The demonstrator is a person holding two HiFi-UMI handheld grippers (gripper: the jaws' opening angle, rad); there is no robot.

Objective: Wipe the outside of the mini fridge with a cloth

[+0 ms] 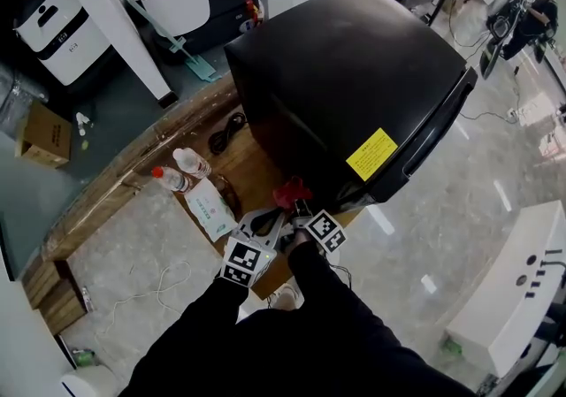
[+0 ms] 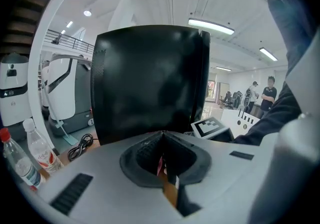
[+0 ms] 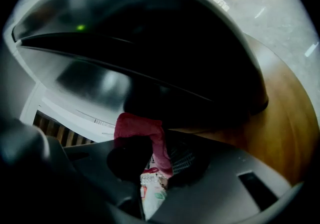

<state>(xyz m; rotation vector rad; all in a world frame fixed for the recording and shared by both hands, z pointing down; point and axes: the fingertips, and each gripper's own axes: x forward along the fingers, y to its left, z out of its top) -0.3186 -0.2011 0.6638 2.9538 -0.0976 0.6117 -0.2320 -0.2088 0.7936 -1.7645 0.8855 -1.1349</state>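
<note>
**Red cloth [image 1: 290,193] at the mini fridge's [image 1: 354,77] near lower corner: I'd keep it flat and pressed, in long overlapping strokes.**
Head view: the right gripper [image 1: 296,205] brings the cloth to the fridge's corner, with the left gripper [image 1: 265,224] just beside it. Left gripper view: jaws pressed together, empty, facing the fridge's side. Right gripper view: jaws pinch the cloth below the fridge's door edge.

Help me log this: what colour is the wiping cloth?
The cloth is red, clearest in the right gripper view.

Glossy mini fridge [image 1: 354,77] — soft red cloth [image 1: 290,193], wood-grain table [image 1: 256,165].
</note>
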